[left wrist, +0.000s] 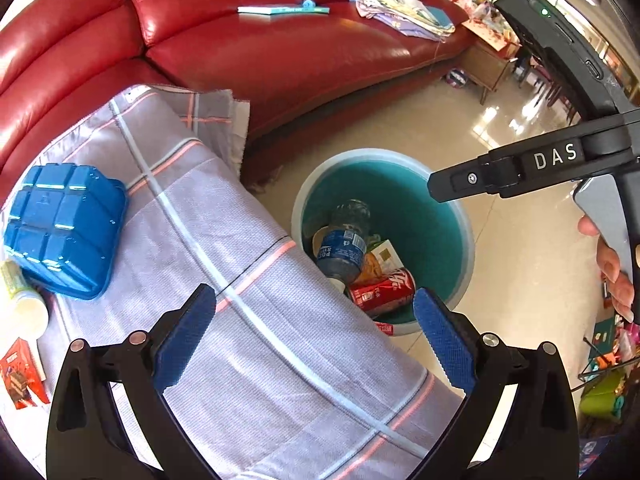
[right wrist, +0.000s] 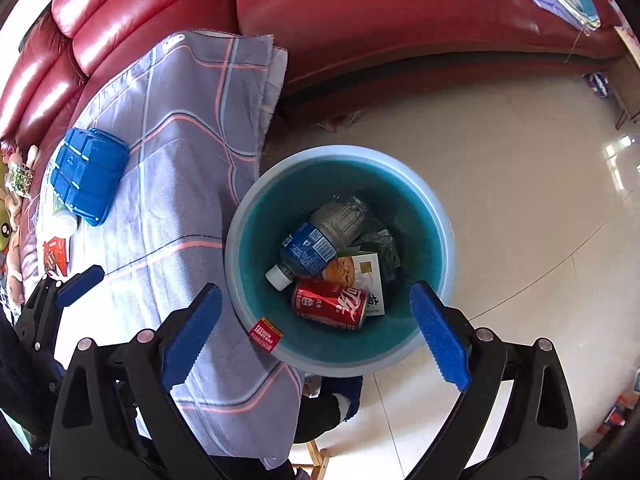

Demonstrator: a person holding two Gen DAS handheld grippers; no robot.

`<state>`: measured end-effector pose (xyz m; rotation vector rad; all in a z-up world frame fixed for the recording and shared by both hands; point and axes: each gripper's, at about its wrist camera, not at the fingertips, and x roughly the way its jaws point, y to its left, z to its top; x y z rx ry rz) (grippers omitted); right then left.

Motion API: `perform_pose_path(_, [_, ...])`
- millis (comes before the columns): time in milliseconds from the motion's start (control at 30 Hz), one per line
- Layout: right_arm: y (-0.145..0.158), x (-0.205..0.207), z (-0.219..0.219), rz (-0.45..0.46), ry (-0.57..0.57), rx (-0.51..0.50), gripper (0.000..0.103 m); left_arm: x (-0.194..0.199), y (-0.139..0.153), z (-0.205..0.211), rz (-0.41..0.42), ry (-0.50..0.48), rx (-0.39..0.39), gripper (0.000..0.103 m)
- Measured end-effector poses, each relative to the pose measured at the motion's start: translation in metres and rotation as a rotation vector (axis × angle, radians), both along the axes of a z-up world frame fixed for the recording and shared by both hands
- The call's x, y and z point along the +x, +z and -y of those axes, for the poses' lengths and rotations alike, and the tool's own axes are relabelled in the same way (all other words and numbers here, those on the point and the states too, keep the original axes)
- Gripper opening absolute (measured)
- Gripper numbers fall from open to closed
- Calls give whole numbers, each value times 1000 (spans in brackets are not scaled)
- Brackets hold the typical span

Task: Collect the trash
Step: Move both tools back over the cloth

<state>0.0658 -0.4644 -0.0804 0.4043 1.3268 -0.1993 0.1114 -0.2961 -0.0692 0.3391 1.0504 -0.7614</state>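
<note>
Beside the cloth-covered table (right wrist: 168, 184) stands a round bin (right wrist: 440, 216) on the pale tiled floor, light grey at the rim and teal inside, and everything else is placed from it. Down in the bin lie a red cola can (right wrist: 330, 303) with white script, a clear plastic bottle (right wrist: 316, 244) with a blue label and white cap, and a white carton (right wrist: 366, 276) printed with a food picture and a large dark character; the bottle's label reads "PO" in part from the left wrist view, the rest too small to tell. A small red sticker (right wrist: 265, 335) with pale lettering sits on the bin's near rim, its words not legible.

Above the bin, the right gripper (right wrist: 316, 336) points steeply down with its blue pads (right wrist: 438, 340) spread wide apart and nothing between them; no earlier view shows it otherwise. Seen from the left wrist view, its black body carries the white letters "DAS", and a hand (left wrist: 612, 264) grips its handle.

To the table side of the bin, the left gripper (left wrist: 316, 340) hangs over the plaid cloth, its jaws likewise wide apart and empty.

Farther from the bin across the table lie a blue plastic tray (left wrist: 64, 232) turned upside down, a white cup (left wrist: 24, 312) on its side, and a red printed wrapper (left wrist: 20, 376). Behind the bin runs a red leather sofa (left wrist: 280, 48) bearing a thin teal booklet (left wrist: 284, 10) and a heap of folded clothes (left wrist: 400, 4).
</note>
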Motion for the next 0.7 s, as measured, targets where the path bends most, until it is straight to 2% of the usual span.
perform_pose_path(400, [37, -12, -49, 46, 45, -43, 91, -6, 31, -78, 61, 110, -43, 99])
perform_pose_path(700, [44, 9, -100, 50, 108, -57, 91, 8, 36, -163, 54, 261, -68, 99])
